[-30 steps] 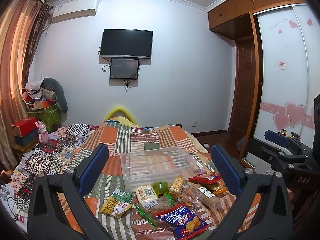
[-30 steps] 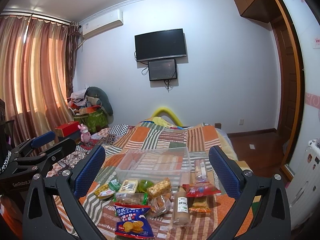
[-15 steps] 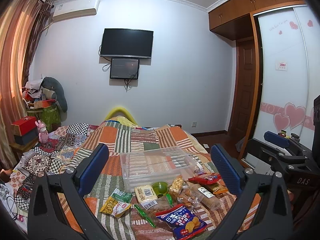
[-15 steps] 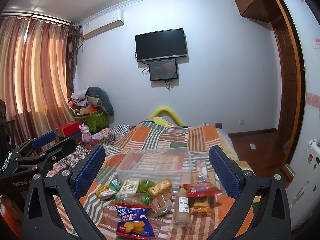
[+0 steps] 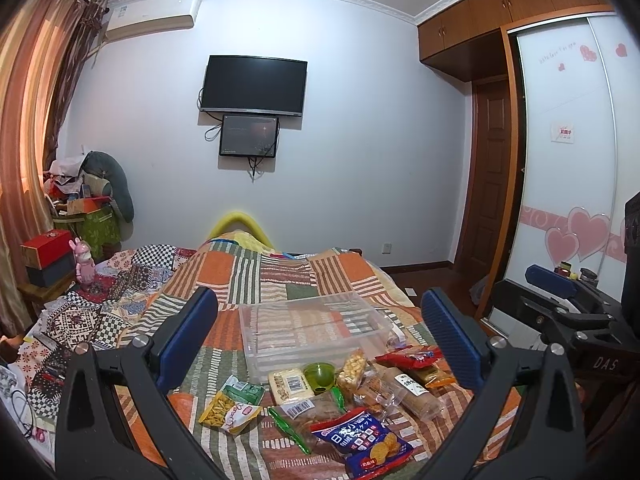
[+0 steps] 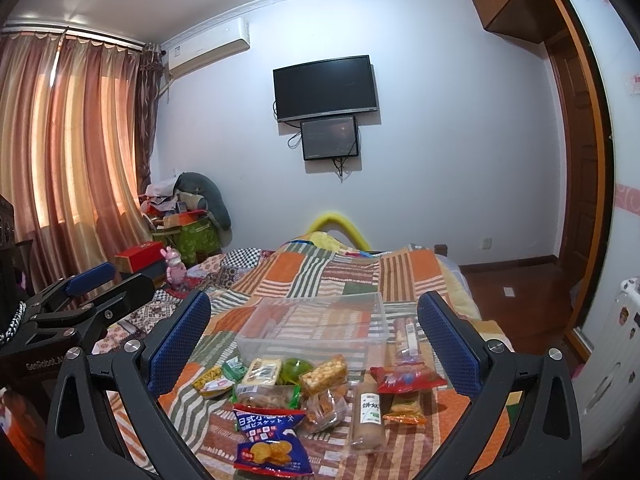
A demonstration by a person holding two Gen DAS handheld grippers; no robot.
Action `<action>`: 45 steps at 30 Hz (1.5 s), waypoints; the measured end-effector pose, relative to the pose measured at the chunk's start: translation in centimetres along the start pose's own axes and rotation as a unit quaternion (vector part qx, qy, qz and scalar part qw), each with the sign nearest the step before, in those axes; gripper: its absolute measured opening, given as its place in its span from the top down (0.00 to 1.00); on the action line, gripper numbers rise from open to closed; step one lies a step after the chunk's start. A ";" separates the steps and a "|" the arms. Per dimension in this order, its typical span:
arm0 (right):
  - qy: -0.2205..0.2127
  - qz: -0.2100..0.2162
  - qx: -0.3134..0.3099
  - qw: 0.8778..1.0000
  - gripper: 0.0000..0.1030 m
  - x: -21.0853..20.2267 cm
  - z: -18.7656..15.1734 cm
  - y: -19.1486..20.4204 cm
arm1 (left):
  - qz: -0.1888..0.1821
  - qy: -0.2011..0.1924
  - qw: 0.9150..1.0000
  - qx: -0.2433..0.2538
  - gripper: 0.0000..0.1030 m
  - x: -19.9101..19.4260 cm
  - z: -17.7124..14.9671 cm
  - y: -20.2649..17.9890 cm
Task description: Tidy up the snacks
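A clear plastic bin (image 5: 316,330) (image 6: 316,326) sits empty on the patchwork bed. Several snack packs lie in front of it: a blue biscuit bag (image 5: 362,442) (image 6: 270,438), a yellow chip bag (image 5: 228,410), a red pack (image 5: 412,358) (image 6: 406,378), a long cookie sleeve (image 6: 368,416), a green cup (image 5: 319,374). My left gripper (image 5: 318,344) is open and empty, held above the snacks. My right gripper (image 6: 314,344) is open and empty, also above them. Each gripper shows at the other view's edge.
The bed's quilt (image 5: 280,276) runs back to the wall with a TV (image 5: 254,85). Clutter and boxes (image 5: 44,252) stand at the left by the curtains. A wardrobe (image 5: 568,160) and a door (image 5: 486,176) are at the right.
Both views have barely shifted; the grippers hold almost still and stay open. The snacks and bin have not moved.
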State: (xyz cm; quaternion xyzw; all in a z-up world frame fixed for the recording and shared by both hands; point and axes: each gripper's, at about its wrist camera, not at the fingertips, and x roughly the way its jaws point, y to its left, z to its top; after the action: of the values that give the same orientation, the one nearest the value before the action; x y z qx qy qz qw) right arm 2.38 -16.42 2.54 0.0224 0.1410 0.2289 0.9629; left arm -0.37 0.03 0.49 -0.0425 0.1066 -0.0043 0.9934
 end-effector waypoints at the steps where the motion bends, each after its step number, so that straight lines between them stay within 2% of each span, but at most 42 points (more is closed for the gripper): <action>1: 0.002 0.001 0.001 1.000 0.00 0.1 0.0 0.0 | 0.000 0.000 1.000 0.001 0.00 0.0 0.0 0.0; 5: 0.009 0.005 0.005 1.000 0.03 0.4 -0.2 -0.3 | 0.000 -0.002 1.000 0.006 0.03 -0.1 -0.2 -0.3; 10: 0.025 0.014 0.010 1.000 0.15 1.0 -0.4 -0.9 | -0.002 0.009 1.000 0.010 0.17 0.4 -0.4 -0.1; 16: 0.048 0.008 0.016 0.999 0.24 1.9 -1.3 -1.9 | 0.001 0.038 0.999 0.008 0.27 2.0 -1.0 1.2; 25: 0.114 -0.029 0.031 0.993 0.35 4.3 -3.5 -5.5 | 0.046 0.097 0.994 0.028 0.30 5.8 -2.1 6.2; 29: 0.145 -0.046 0.045 0.987 0.36 5.5 -4.3 -7.4 | 0.058 0.143 0.988 0.026 0.32 8.6 -3.6 8.9; 36: 0.192 -0.066 0.060 0.977 0.36 7.5 -5.4 -9.0 | 0.056 0.232 0.971 0.011 0.32 13.4 -8.3 12.2; 41: 0.224 -0.076 0.072 0.969 0.36 9.5 -6.3 -10.1 | 0.033 0.286 0.958 -0.011 0.31 16.1 -11.7 13.2; 45: 0.242 -0.069 0.082 0.964 0.34 11.1 -6.8 -10.9 | 0.017 0.321 0.947 -0.023 0.31 17.7 -14.1 13.1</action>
State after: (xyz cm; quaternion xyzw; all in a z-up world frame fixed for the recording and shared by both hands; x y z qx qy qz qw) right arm 14.66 -21.34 -8.09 0.0351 0.3892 0.1483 0.9085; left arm 13.95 11.56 -18.10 -0.0594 0.4210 0.0021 0.9051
